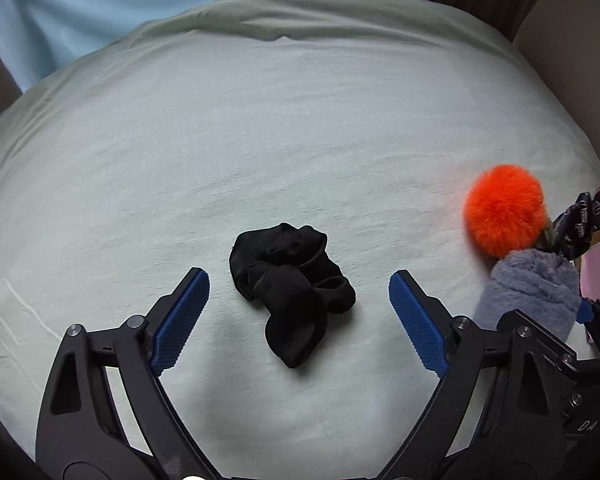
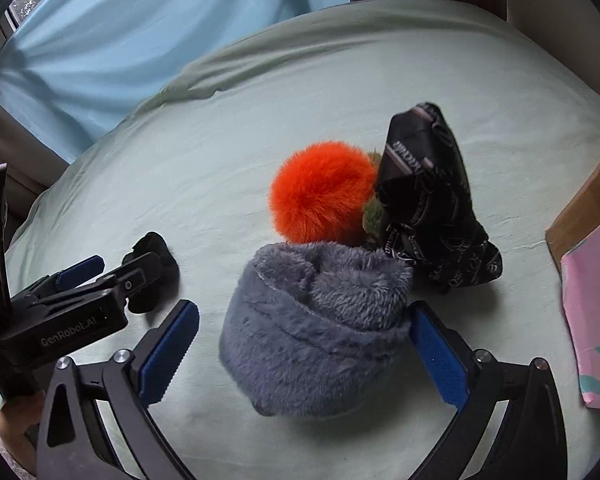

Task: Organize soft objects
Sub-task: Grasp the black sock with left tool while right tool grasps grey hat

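Note:
A crumpled black sock [image 1: 292, 284] lies on the pale green bed sheet [image 1: 260, 128], between the wide-open fingers of my left gripper [image 1: 299, 280], which is empty. In the right wrist view a grey fluffy pouch [image 2: 316, 328] lies between the open fingers of my right gripper [image 2: 305, 320]; the jaws stand apart beside it. Behind it sit an orange pom-pom [image 2: 320, 192] and a black printed cloth [image 2: 432, 204]. The pom-pom [image 1: 504, 208] and grey pouch [image 1: 528, 288] also show at the right of the left wrist view. The black sock [image 2: 152, 272] is partly hidden by the left gripper's body.
A brown cardboard box [image 2: 584, 208] and a pink item [image 2: 596, 312] stand at the bed's right edge. A light blue curtain [image 2: 140, 40] hangs behind the bed. The sheet [image 2: 260, 92] stretches wide beyond the objects.

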Motion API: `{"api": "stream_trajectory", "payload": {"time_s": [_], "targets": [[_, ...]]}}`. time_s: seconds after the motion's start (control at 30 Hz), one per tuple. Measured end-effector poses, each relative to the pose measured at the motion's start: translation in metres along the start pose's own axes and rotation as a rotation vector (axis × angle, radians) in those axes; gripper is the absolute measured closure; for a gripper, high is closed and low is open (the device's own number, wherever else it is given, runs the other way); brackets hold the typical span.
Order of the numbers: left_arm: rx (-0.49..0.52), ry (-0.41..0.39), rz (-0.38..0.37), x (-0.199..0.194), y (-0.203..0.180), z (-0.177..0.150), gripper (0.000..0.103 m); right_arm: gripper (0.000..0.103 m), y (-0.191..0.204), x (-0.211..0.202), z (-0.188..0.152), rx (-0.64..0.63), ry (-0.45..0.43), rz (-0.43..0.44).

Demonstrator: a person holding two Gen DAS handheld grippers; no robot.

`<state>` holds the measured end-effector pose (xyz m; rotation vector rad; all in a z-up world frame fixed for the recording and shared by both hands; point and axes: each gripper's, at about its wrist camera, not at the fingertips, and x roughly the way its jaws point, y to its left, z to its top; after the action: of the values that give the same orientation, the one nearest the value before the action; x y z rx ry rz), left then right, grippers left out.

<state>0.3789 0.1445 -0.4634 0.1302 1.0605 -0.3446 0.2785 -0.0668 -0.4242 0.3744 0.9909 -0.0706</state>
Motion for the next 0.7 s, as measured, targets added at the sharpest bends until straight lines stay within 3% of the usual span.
{"api": "stream_trajectory", "payload": {"time_s": [0.07, 0.17, 0.3, 0.57, 0.7], "targets": [[0.009, 0.005, 0.008, 0.010, 0.000, -0.001, 0.018, 0.000, -0.002, 0.009, 0.001, 0.000, 0.008, -0.014], [0.020, 0.014, 0.012, 0.021, 0.000, -0.002, 0.027, 0.013, -0.002, 0.021, 0.001, 0.001, 0.030, -0.015], [0.036, -0.001, 0.016, 0.023, 0.000, -0.001, 0.033, 0.014, 0.001, 0.030, 0.001, -0.013, 0.043, -0.032], [0.069, -0.017, 0.004, 0.019, -0.005, 0.004, 0.070, 0.039, 0.006, 0.028, 0.001, -0.051, 0.040, -0.052], [0.081, -0.005, 0.007, 0.016, -0.010, 0.004, 0.078, 0.048, 0.006, 0.020, -0.001, -0.059, 0.029, -0.052]]}}
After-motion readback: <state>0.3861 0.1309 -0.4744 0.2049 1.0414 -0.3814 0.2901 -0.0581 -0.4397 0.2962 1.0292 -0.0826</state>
